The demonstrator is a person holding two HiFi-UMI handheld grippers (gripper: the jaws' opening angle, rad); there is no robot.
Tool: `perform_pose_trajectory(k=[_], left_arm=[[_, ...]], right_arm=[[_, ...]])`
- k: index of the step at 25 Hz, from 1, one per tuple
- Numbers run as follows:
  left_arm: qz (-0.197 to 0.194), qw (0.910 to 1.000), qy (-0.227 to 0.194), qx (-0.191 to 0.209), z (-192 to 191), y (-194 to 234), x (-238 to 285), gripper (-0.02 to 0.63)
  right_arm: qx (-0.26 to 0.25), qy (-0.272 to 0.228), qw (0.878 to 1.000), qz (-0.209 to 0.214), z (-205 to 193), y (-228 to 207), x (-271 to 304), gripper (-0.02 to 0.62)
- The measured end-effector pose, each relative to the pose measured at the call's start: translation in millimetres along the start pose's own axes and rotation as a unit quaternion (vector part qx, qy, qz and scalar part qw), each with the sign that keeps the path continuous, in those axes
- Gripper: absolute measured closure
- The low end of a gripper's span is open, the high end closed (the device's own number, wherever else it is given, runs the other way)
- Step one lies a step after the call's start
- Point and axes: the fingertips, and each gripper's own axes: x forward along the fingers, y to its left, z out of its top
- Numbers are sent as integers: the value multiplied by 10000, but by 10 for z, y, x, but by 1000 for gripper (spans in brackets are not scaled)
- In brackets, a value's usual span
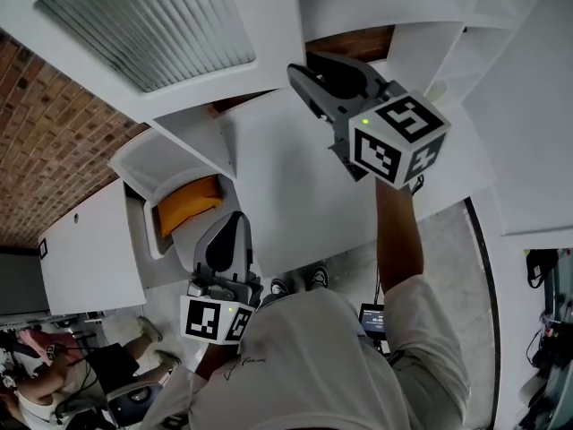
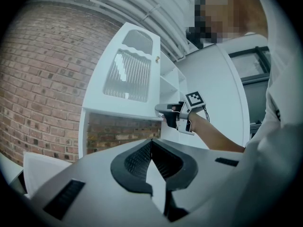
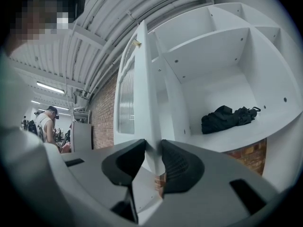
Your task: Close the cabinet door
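The right gripper [image 3: 152, 150] pinches the cabinet door [image 3: 135, 89] by its edge at lower centre; a steady, even swing should shut it. The left gripper [image 2: 151, 148] is empty, fingers together.

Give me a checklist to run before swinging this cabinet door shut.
1. Grip: right gripper has its jaws clamped on the edge of the cabinet door: ok.
2. Firmness of that grip: cannot tell.
3. Door position: stands open, not yet swung: ok.
4. Contents: black bag lies well back on the shelf, seemingly off the door's path: ok.
5. Other hand: left gripper is shut, empty and away from the door: ok.
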Motion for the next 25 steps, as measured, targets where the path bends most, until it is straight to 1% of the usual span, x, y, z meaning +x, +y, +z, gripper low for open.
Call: perform_pose_trajectory(k=[3, 6, 12, 25], left_arm=[[24, 10000, 17, 5, -4, 29, -15, 589], [90, 10000, 32, 15, -1, 72, -40, 589], [81, 10000, 32, 22, -16, 46, -23, 589], [167, 9998, 45, 2, -35, 113, -46, 589]], right_arm=[[-33, -8, 9999, -104, -2, -29, 21, 479], [-17, -39, 9999, -98, -1, -34, 69, 479], [7, -53, 9999, -147, 0, -97, 78, 477], [-90, -161, 9986, -506, 7, -174, 144, 479]])
